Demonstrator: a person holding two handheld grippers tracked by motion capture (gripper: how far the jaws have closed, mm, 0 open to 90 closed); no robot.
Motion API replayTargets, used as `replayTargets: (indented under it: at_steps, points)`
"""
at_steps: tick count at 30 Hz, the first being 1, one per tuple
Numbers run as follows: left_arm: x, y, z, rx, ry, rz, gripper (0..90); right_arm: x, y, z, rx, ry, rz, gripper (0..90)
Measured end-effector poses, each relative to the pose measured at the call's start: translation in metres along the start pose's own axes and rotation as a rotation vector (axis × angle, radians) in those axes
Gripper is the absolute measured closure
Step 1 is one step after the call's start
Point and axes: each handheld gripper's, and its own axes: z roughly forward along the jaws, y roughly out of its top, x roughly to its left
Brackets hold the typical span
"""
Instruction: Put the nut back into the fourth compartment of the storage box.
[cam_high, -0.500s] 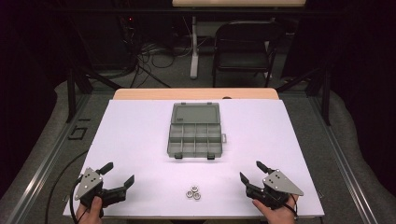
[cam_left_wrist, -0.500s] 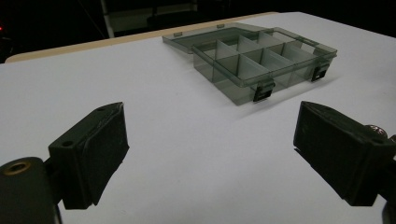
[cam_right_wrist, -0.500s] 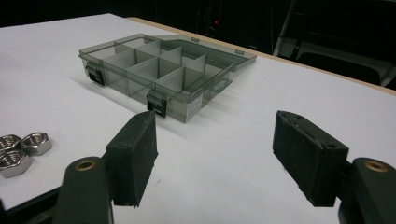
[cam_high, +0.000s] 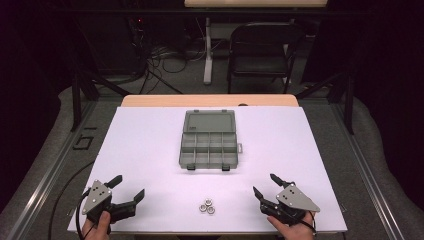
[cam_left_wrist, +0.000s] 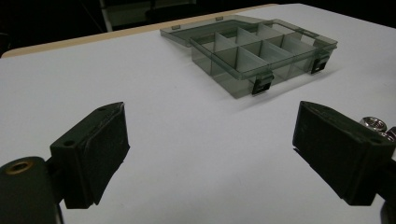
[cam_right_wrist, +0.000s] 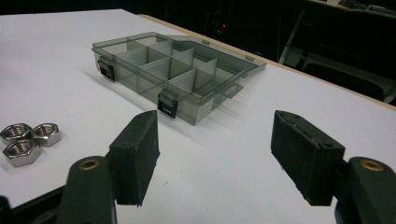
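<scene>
Left tongs (cam_high: 128, 188) wide, empty, near bench (cam_high: 150, 140) corner; right tongs (cam_high: 265, 184) wide, empty; three hex nuts (cam_high: 206, 206) clustered between; compartment box (cam_high: 207, 150) open mid-bench

Shiny metal nuts (cam_right_wrist: 27, 137), smoky see-through plastic box (cam_right_wrist: 173, 74), matt white table cover (cam_high: 145, 150), matt black claw pads (cam_left_wrist: 93, 154)
</scene>
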Motion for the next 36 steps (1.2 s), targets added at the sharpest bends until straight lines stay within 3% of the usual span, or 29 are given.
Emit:
replayTargets:
  at_steps: [2, 4, 5, 6, 7, 8, 11, 13, 19, 21, 26, 31, 36]
  points:
    - [0.000, 0.000, 0.001, -0.001, -0.003, 0.002, 10.6, 0.001, 0.001, 0.001, -0.004, 0.016, -0.013, 32.8]
    - [0.000, 0.000, 0.000, 0.006, -0.004, 0.004, 10.9, 0.002, 0.002, 0.002, 0.007, 0.045, 0.025, 39.3]
    - [0.000, 0.000, 0.000, 0.007, -0.005, 0.006, 10.9, 0.004, 0.006, 0.003, 0.043, 0.161, 0.095, 48.3]
    - [0.000, 0.000, -0.001, 0.006, -0.002, 0.007, 10.9, 0.004, 0.006, 0.003, 0.043, 0.161, 0.095, 48.3]
    - [0.000, 0.000, -0.001, 0.002, -0.001, 0.009, 10.9, 0.008, 0.007, 0.005, 0.050, 0.196, 0.088, 48.1]
    - [0.000, 0.000, -0.001, -0.003, 0.001, 0.007, 10.9, 0.016, 0.010, 0.005, 0.050, 0.210, 0.035, 46.9]
    - [0.000, 0.000, -0.001, -0.002, 0.001, 0.010, 10.9, 0.027, 0.013, 0.009, 0.044, 0.231, 0.005, 46.9]
    - [0.000, 0.001, -0.001, -0.005, 0.002, 0.009, 10.9, 0.038, 0.017, 0.018, 0.062, 0.280, -0.022, 54.1]
    - [0.000, 0.000, 0.000, -0.001, 0.002, 0.010, 10.9, 0.057, 0.025, 0.034, 0.093, 0.324, -0.077, 54.7]
    - [0.000, 0.001, -0.001, -0.005, 0.006, 0.011, 10.9, 0.065, 0.028, 0.044, 0.124, 0.337, -0.048, 55.9]
    - [0.000, 0.001, -0.001, -0.009, 0.011, 0.009, 10.9, 0.071, 0.028, 0.053, 0.140, 0.362, -0.009, 58.6]
    - [0.000, 0.000, -0.001, -0.006, 0.008, 0.006, 10.9, 0.074, 0.026, 0.057, 0.161, 0.385, -0.004, 62.4]
    - [0.001, 0.000, -0.001, -0.002, 0.010, 0.007, 10.9, 0.081, 0.022, 0.060, 0.213, 0.439, -0.010, 64.9]
